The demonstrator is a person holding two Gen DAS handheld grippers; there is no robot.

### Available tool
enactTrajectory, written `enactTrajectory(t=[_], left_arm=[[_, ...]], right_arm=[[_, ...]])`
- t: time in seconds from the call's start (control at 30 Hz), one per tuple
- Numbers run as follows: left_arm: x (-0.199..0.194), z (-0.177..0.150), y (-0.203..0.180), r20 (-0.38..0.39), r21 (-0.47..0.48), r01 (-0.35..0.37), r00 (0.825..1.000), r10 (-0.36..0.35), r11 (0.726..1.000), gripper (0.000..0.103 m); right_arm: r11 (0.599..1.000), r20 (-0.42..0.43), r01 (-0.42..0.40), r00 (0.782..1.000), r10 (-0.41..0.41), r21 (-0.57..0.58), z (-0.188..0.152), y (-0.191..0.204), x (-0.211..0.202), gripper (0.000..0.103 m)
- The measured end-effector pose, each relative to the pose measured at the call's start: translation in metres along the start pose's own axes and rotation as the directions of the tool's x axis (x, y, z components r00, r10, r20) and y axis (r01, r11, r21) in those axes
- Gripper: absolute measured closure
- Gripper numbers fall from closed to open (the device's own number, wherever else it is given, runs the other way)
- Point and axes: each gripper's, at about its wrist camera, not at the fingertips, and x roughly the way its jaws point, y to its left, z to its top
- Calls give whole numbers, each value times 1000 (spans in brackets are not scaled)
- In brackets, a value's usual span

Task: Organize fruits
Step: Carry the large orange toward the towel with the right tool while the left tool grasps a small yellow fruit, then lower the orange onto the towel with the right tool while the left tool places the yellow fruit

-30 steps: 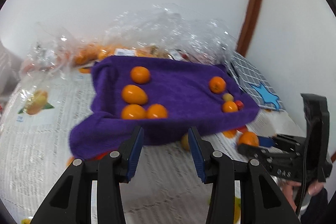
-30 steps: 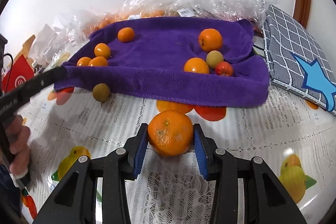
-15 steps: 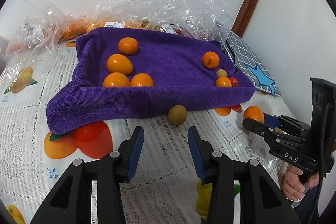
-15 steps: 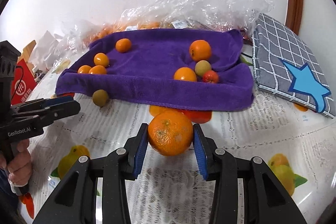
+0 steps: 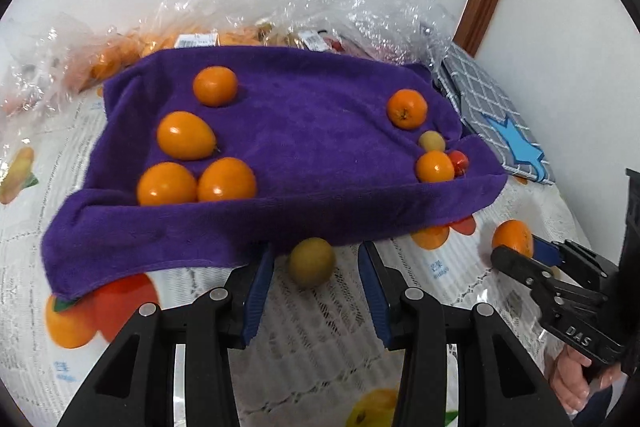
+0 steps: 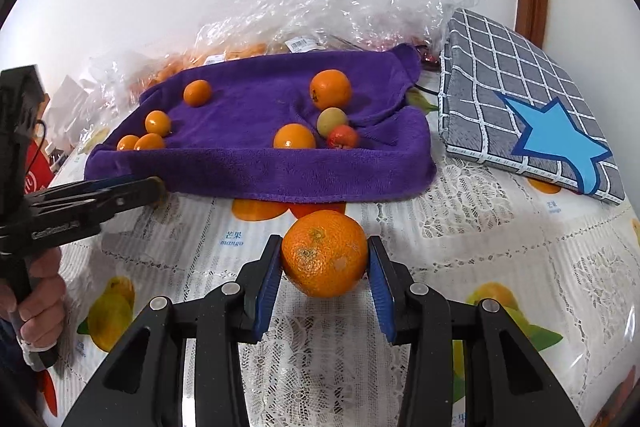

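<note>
On the left we see our left gripper (image 5: 316, 267) spread wide, with a small green fruit (image 5: 311, 261) sitting on the desk (image 5: 320, 339) between its fingers, not touching them. Just behind lies the purple towel (image 5: 312, 131) with four orange fruits (image 5: 196, 155) on its left side and four more on its right. Farther right, our right gripper (image 6: 324, 261) pinches a big orange (image 6: 324, 253) above the desk. A gray pad (image 6: 520, 99) lies at the far right.
</note>
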Motion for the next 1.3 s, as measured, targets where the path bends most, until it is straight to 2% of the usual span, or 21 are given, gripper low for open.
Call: enactTrajectory(t=[0.07,0.1,0.13,0.3,0.47,0.6,0.7,0.83,1.07,1.3], left_arm=[[0,-1,-2,7,4,-11,1000,11,1000,68],[-1,-1,-1,9,1,0,1000,0,1000,77],[0,-1,0,2,-8,6,1000,-6,1000,80],[0,-3,7,13,-39,32,999,-31,999,80],[-4,-4,7,26,-46,28,999,-27,999,80],[-22,-6,4,68,-14,92,994,-91,996,80],[-37,-4,11,108,-26,122,987,-119,992,80],[-47,10,32,133,-92,95,988,-82,991,80],[-64,49,68,194,-161,3,981,29,987,80],[-58,83,86,205,-213,-26,976,70,977,80]], right_arm=[[1000,-2,-5,1000,5,11,0,-2,1,62],[1000,-1,-6,1000,6,19,0,-3,1,61],[1000,-1,-5,1000,5,23,0,-4,2,62],[1000,-3,-4,1000,4,12,1,-1,3,62],[1000,7,-18,1000,18,21,0,-4,1,61],[999,31,-38,999,38,16,0,-3,-3,61],[997,46,-75,996,74,29,2,-3,-8,61],[994,60,-94,994,91,56,22,-7,-13,61],[997,138,-77,988,76,5,70,-9,-20,61],[999,145,-29,989,31,-17,108,-16,-3,61]])
